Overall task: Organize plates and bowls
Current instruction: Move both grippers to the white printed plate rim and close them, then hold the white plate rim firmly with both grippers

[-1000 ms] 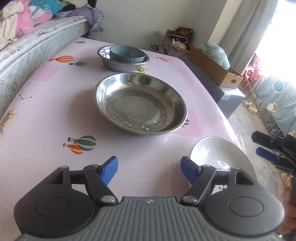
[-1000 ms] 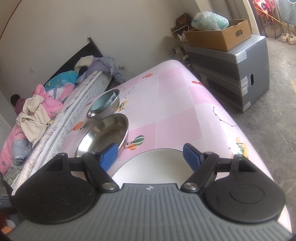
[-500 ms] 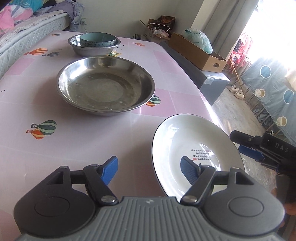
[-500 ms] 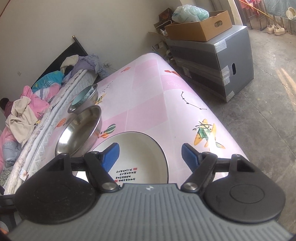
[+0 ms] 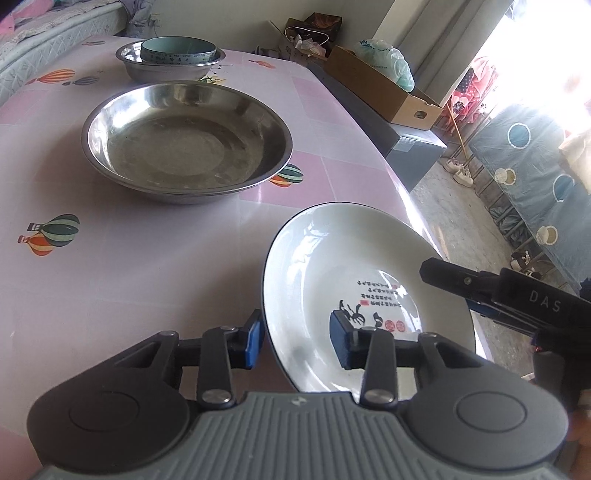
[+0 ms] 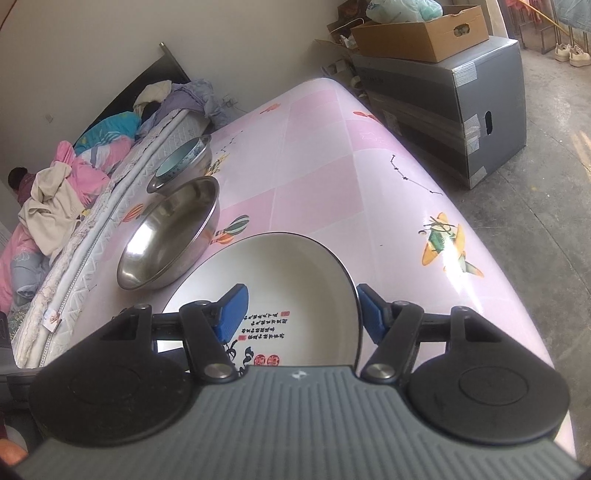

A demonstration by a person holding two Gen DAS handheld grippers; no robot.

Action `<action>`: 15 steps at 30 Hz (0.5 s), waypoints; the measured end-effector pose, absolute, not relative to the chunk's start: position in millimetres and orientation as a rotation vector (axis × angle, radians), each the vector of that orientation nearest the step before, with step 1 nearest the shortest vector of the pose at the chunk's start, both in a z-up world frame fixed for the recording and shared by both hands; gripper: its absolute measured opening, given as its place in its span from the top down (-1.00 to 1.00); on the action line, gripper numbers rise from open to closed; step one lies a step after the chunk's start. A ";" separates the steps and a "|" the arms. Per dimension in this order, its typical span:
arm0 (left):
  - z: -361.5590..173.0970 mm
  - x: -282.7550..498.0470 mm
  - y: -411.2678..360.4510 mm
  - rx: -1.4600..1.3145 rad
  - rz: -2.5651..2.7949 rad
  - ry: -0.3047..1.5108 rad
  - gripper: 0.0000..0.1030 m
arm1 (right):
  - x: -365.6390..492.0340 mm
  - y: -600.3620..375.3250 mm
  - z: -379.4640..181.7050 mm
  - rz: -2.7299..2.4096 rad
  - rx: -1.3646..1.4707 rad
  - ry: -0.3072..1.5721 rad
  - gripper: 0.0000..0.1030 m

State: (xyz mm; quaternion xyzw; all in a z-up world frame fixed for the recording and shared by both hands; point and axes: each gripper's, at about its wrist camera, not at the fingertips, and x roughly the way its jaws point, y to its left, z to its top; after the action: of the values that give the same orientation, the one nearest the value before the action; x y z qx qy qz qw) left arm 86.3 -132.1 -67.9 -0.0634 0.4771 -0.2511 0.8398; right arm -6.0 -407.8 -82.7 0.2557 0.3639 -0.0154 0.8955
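Note:
A white plate [image 5: 343,266] with black and red characters lies near the table's right edge; it also shows in the right wrist view [image 6: 280,273]. My left gripper [image 5: 297,341] is open, its fingers astride the plate's near-left rim. My right gripper [image 6: 301,314] is open, its fingers astride the plate's right rim; it shows in the left wrist view [image 5: 480,291] too. A large steel bowl [image 5: 184,136] sits behind the plate. A teal bowl [image 5: 179,50] sits inside a smaller steel bowl [image 5: 166,70] at the back.
The pink table [image 5: 110,258] drops off just right of the plate. A bed with clothes [image 6: 55,192] runs along the table's far side. A grey cabinet [image 6: 461,107] with a cardboard box [image 6: 421,33] stands beyond the table.
Both grippers have moved in on the white plate and now straddle its rim on opposite sides. Both jaws have narrowed. The plate looks slightly tilted.

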 end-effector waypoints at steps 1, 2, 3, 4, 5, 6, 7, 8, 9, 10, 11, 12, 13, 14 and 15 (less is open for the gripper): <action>-67.2 85.8 -130.6 -0.127 -0.519 1.002 0.22 | -5.1 -405.2 -82.9 -0.023 0.532 0.759 -0.25; -66.9 85.8 -128.6 -0.122 -0.513 1.002 0.22 | -4.3 -401.5 -83.0 -0.019 0.527 0.763 -0.25; -66.6 85.8 -125.0 -0.127 -0.508 1.004 0.22 | -3.5 -397.0 -82.7 -0.017 0.515 0.767 -0.25; -66.1 85.8 -120.6 -0.136 -0.503 1.008 0.22 | -2.4 -392.1 -82.0 -0.015 0.502 0.773 -0.25; -65.6 85.6 -115.9 -0.142 -0.498 1.010 0.22 | -1.6 -388.8 -81.6 -0.012 0.495 0.778 -0.25; -64.9 85.0 -110.2 -0.147 -0.490 1.011 0.22 | -0.4 -384.3 -81.4 -0.004 0.493 0.786 -0.25; -64.1 83.8 -104.6 -0.151 -0.482 1.008 0.22 | 0.8 -381.2 -81.3 0.006 0.495 0.791 -0.25; -63.3 82.4 -98.5 -0.154 -0.474 1.007 0.22 | 2.3 -377.7 -81.3 0.019 0.499 0.798 -0.25; -62.6 81.3 -93.3 -0.158 -0.467 1.006 0.22 | 4.0 -374.1 -81.3 0.032 0.501 0.804 -0.25; -61.8 79.8 -86.9 -0.163 -0.456 1.005 0.22 | 5.8 -369.7 -81.1 0.045 0.502 0.810 -0.25; -61.3 78.5 -80.9 -0.168 -0.446 1.004 0.22 | 8.2 -364.5 -80.5 0.057 0.498 0.816 -0.25; -60.8 77.6 -75.2 -0.172 -0.434 1.004 0.22 | 10.4 -358.8 -80.2 0.068 0.492 0.821 -0.25; -60.4 76.6 -70.6 -0.174 -0.422 1.003 0.22 | 12.7 -352.8 -80.1 0.078 0.486 0.826 -0.25; -59.6 76.6 -64.2 -0.176 -0.406 1.001 0.21 | 14.9 -346.8 -80.1 0.089 0.481 0.832 -0.25; -59.0 75.6 -58.6 -0.179 -0.393 0.999 0.20 | 17.3 -340.8 -80.0 0.101 0.475 0.837 -0.25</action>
State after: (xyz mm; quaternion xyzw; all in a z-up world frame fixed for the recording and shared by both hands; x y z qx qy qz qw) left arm 75.6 -58.6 -59.0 -0.0852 0.4751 -0.1868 0.8557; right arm 17.3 -340.8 -80.0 0.2283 0.4023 0.0486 0.8853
